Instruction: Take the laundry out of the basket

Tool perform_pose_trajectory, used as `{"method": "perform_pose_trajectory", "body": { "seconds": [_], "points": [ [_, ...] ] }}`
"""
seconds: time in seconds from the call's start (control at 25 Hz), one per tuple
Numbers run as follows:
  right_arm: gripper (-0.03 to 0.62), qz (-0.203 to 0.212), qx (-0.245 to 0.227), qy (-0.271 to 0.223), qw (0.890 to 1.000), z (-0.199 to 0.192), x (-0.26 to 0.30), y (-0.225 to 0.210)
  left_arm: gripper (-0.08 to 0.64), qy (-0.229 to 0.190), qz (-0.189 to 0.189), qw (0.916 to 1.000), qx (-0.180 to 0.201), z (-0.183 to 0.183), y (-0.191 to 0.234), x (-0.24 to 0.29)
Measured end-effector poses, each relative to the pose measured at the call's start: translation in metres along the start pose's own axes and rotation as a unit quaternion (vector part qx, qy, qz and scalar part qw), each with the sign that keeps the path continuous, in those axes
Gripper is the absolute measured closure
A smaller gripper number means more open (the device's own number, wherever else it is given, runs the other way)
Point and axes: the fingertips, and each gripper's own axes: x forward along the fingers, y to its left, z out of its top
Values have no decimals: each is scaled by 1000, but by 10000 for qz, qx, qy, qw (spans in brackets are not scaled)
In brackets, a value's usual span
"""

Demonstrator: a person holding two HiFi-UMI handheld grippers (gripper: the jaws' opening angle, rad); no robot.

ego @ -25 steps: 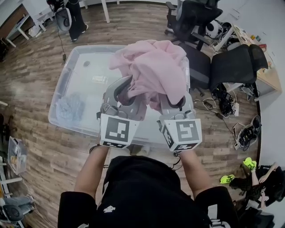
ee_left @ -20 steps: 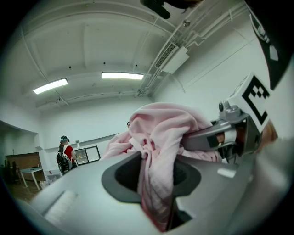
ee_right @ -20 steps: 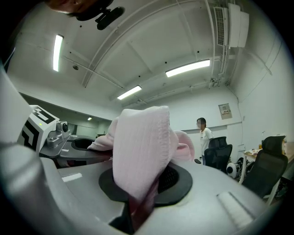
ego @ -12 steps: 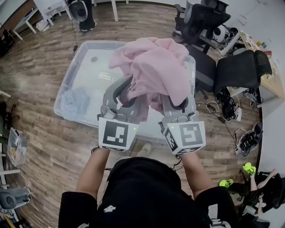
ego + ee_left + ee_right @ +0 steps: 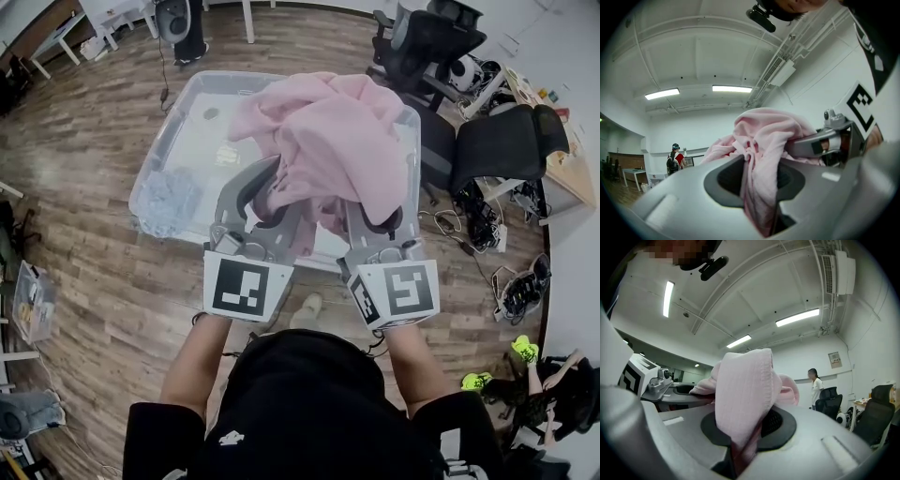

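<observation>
Wood-plank flooring (image 5: 94, 281) runs under a clear plastic basket (image 5: 150, 173), with office chairs (image 5: 497, 141) off to the right. The left gripper (image 5: 262, 192) has its jaws pinched narrow on a fold of the pink garment (image 5: 328, 131). The right gripper (image 5: 370, 211), just beside it, clamps another fold the same way. Each gripper view shows cloth pressed between the pads and spilling up over them. From both grips the garment heaps forward and upward, away from the person, over the basket's right half. It looks soft and fleecy, crumpled into a bundle with no clear long axis. Because the bundle sits above the basket, the coming move likely means drawing it back or sideways past the rim. A blue-grey cloth (image 5: 169, 202) lies in the basket's near left corner, apart from the garment and nearer the left gripper.
</observation>
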Motion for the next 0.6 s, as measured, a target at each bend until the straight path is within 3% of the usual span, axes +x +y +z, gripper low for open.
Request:
{"method": "perform_pose_trajectory", "body": {
  "seconds": [0.6],
  "points": [
    [523, -18, -158, -103, 9998, 25, -78, 69, 440, -259, 40, 9996, -101, 28, -22, -101]
  ]
}}
